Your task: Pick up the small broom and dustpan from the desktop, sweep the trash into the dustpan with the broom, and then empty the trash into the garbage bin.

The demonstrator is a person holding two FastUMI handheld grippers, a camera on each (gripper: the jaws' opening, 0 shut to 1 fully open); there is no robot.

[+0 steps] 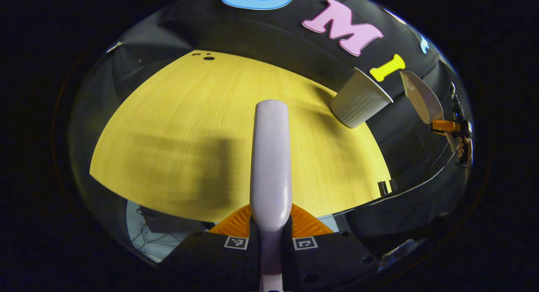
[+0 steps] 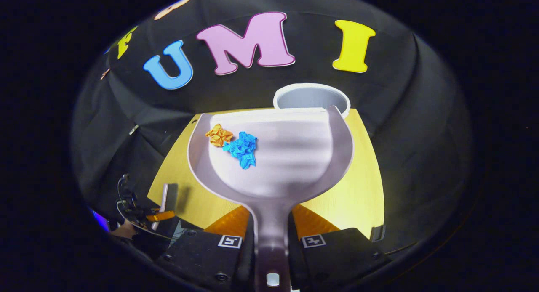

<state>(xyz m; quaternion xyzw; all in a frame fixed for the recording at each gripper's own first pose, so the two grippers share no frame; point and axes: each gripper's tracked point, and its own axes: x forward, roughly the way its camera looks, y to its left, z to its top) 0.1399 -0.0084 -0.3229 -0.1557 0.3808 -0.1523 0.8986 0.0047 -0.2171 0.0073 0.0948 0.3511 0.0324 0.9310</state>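
My left gripper (image 1: pixel 270 221) is shut on the small white broom (image 1: pixel 271 157), which points forward above the yellow desktop (image 1: pixel 168 115); its bristles are hidden. My right gripper (image 2: pixel 271 219) is shut on the handle of the white dustpan (image 2: pixel 290 157), held above the table. An orange paper wad (image 2: pixel 219 135) and a blue paper wad (image 2: pixel 242 149) lie in the pan's left side. The white garbage bin (image 2: pixel 311 99) stands just beyond the pan's front lip, and the bin (image 1: pixel 360 102) also appears at the table's far right. The dustpan (image 1: pixel 421 96) hangs beside it.
The right gripper view has the left gripper (image 2: pixel 158 216) and broom (image 2: pixel 163 199) low at the left, over the desktop (image 2: pixel 362 187) edge. A black clip (image 1: pixel 386 187) sits on the table's right edge. Black cloth walls surround the table.
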